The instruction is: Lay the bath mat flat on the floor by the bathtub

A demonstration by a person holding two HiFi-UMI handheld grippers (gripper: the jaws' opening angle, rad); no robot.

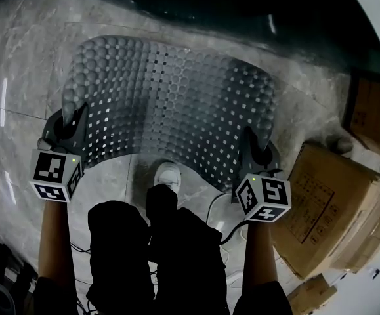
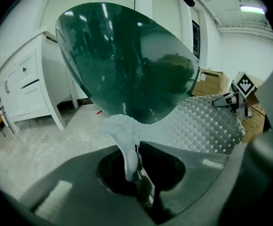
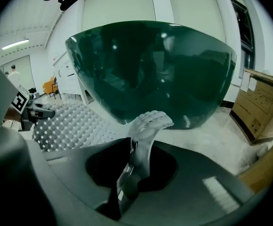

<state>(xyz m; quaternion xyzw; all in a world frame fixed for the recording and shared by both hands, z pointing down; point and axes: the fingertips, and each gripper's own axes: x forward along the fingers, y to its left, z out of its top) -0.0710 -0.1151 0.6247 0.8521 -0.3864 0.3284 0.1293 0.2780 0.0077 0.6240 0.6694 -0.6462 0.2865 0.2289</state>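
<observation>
Grey bumpy rubber bath mat (image 1: 170,104), each near corner pinched tight in jaws of left gripper (image 1: 67,122) and right gripper (image 1: 255,144), so it spreads wide over floor (image 1: 19,77) beside green bathtub (image 1: 242,5); not flat yet, I'd say.

The head view is dim, its glossy floor (image 1: 19,77) streaked with white glare. Both gripper views are brighter, lit by ceiling strips (image 2: 252,8), with glare specks on the tub (image 2: 127,60) beyond the jaws. They show fisheye bending, black corners and blur close to the jaws.
</observation>
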